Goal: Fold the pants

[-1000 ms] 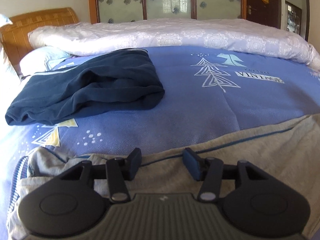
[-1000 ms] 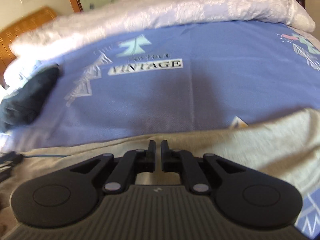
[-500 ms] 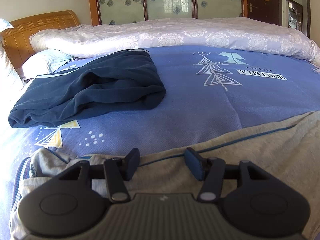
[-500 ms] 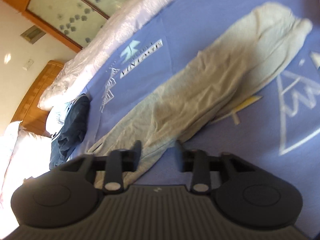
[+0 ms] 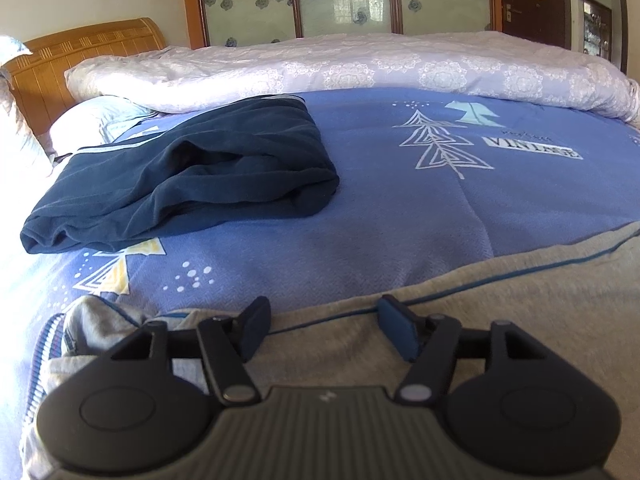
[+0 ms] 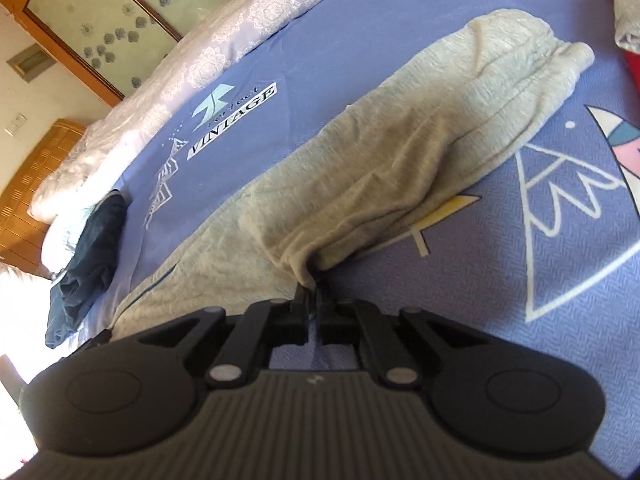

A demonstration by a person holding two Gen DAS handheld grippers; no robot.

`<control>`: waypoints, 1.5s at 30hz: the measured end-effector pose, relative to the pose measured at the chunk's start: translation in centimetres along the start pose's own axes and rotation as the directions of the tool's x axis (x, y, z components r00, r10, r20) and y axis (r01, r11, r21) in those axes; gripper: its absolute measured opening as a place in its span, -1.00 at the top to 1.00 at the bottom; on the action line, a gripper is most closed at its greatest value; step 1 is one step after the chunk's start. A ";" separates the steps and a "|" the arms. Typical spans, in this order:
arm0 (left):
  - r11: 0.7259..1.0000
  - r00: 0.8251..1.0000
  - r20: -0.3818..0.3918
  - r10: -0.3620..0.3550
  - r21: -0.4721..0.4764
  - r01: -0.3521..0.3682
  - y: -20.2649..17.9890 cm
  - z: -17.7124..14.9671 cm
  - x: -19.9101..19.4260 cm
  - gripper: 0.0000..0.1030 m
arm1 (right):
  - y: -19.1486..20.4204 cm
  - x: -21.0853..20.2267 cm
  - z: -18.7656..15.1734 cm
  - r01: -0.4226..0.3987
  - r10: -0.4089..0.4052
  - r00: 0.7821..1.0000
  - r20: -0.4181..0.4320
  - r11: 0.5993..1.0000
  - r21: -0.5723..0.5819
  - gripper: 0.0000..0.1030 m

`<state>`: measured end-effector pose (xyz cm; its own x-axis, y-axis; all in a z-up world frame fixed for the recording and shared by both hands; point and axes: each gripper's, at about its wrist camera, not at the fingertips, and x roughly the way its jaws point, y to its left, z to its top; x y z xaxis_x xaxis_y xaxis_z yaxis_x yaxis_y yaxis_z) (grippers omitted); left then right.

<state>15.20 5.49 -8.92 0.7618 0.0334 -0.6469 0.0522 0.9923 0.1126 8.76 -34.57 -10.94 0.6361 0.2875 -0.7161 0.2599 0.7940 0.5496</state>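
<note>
Light grey pants (image 5: pixel 500 320) with thin blue piping lie lengthwise on the blue bedsheet (image 5: pixel 400 216). My left gripper (image 5: pixel 325 322) hovers over their waistband end; its jaws are opening, and the fabric lies beneath them, not pinched. In the right wrist view the pants (image 6: pixel 420 152) stretch away to the upper right, one leg laid over the other. My right gripper (image 6: pixel 312 300) is shut on the near edge of the leg fabric, which bunches up into the fingertips.
A folded dark navy garment (image 5: pixel 192 184) lies at the left of the bed, also seen as the navy garment (image 6: pixel 88 264). A white quilt (image 5: pixel 360 68) runs along the far side. A wooden headboard (image 5: pixel 80 60) and pillows stand left. A red and grey item (image 6: pixel 628 20) lies at the right edge.
My right gripper rolled and moved to the leg edge, opened, then closed on the fabric. My left gripper stayed put while its jaws spread wider.
</note>
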 end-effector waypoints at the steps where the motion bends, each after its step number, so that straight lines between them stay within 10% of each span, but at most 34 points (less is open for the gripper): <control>1: 1.000 1.000 -0.013 0.014 0.007 -0.014 0.0 0.2 -0.1 -0.44 | 0.4 -0.1 0.0 0.011 -0.011 1.000 -0.001 1.000 -0.007 0.77; 4: 0.998 0.998 -0.047 0.043 0.049 -0.040 0.5 0.6 -2.1 -0.37 | 1.3 -2.7 -0.3 -0.012 0.012 1.000 0.016 1.000 0.019 0.34; 10: 0.996 0.997 0.071 -0.022 -0.087 0.028 8.5 -3.2 -14.3 -0.50 | 1.8 -12.1 -4.3 -0.025 0.035 0.997 0.076 0.991 -0.132 0.34; 19: 0.928 0.993 -0.104 0.062 -0.360 -0.096 19.1 -13.7 -24.4 -0.59 | -7.6 -24.5 -11.4 0.096 -0.116 0.969 0.220 0.990 0.100 0.34; 27: 0.813 0.964 -0.153 -0.219 -0.575 0.094 17.5 -15.5 -21.8 -0.70 | -14.1 -27.3 -15.3 0.086 -0.171 0.953 0.249 0.944 0.319 0.29; 32: 0.744 0.953 -0.142 -0.267 -0.659 0.110 16.5 -15.0 -19.5 -0.85 | -15.8 -27.1 -15.6 0.065 -0.170 0.951 0.257 0.926 0.372 0.23; 39: 0.755 0.961 -0.209 -0.178 -0.656 -0.003 16.3 -14.1 -18.4 0.51 | -17.6 -25.8 -14.1 0.014 -0.127 0.956 0.266 0.922 0.387 0.23; 41: 0.731 0.964 -0.202 -0.171 -0.682 -0.014 16.9 -14.3 -19.1 0.60 | -17.8 -25.1 -13.7 0.019 -0.126 0.959 0.253 0.921 0.389 0.63; 45: 0.697 0.973 -0.163 -0.163 -0.717 -0.003 18.1 -13.7 -22.2 0.66 | -16.9 -26.3 -13.8 0.077 -0.188 0.943 0.274 0.925 0.371 0.71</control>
<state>-9.60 24.35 -2.82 0.6276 -0.1097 -0.7708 -0.4289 0.7775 -0.4599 -22.40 -48.16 -7.41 0.7501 -0.0246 -0.6609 0.5589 0.5579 0.6135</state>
